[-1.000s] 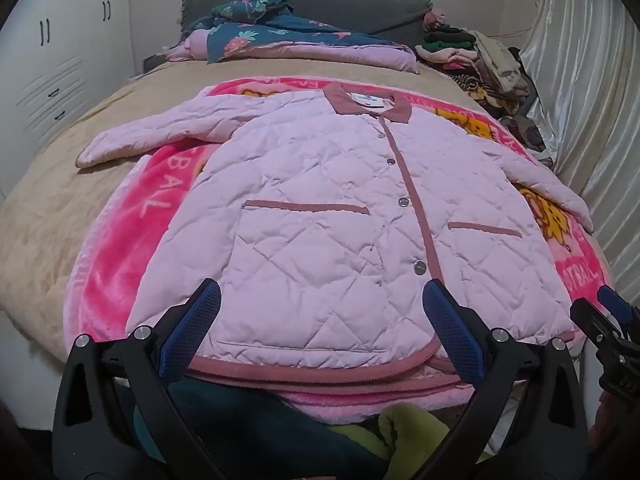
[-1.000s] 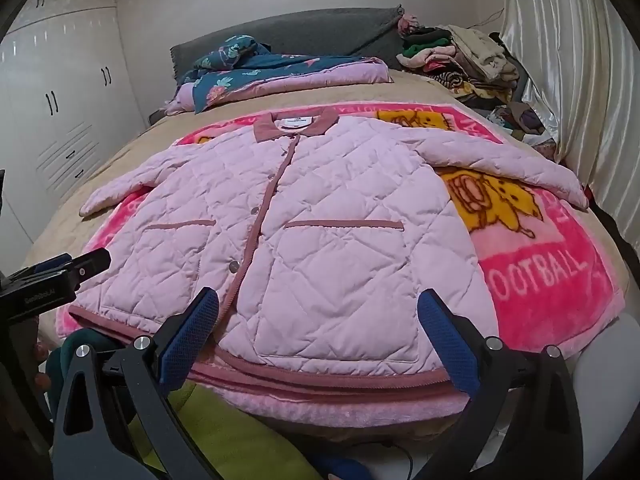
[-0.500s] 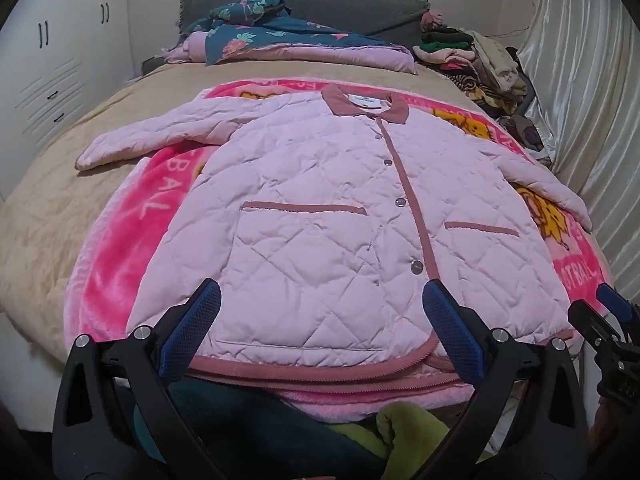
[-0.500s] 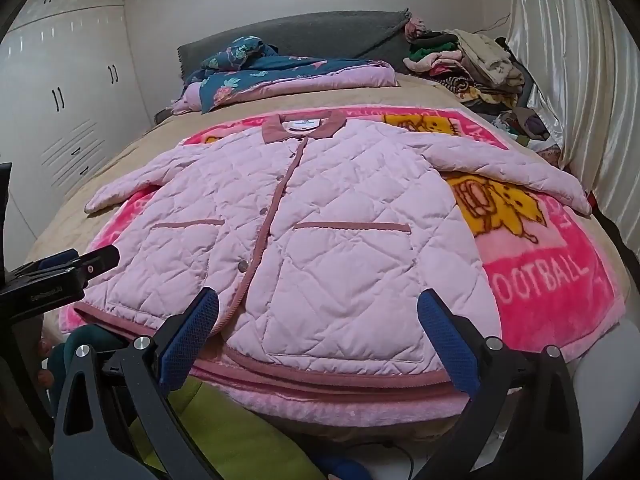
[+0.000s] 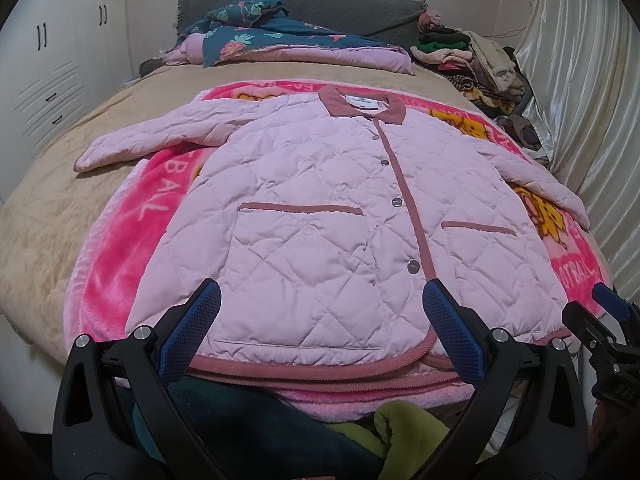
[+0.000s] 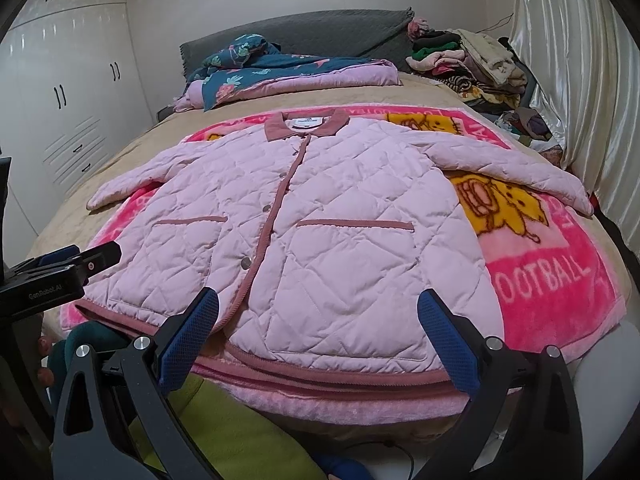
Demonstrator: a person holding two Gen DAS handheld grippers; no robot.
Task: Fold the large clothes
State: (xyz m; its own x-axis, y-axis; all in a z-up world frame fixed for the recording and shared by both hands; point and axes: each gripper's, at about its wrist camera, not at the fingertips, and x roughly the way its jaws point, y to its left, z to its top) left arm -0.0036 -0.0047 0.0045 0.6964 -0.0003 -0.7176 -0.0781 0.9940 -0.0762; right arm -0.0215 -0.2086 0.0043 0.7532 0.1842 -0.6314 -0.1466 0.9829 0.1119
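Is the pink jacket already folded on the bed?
No, the pink jacket lies flat and buttoned, both sleeves spread out.

One quilted jacket (image 5: pixel 320 216), one pink blanket (image 5: pixel 116 248), two pockets, four visible snaps.

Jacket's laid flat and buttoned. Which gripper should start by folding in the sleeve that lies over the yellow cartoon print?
Right. The right gripper hovers open at the hem of the jacket on that sleeve's side; the left gripper, also open, faces the other half.
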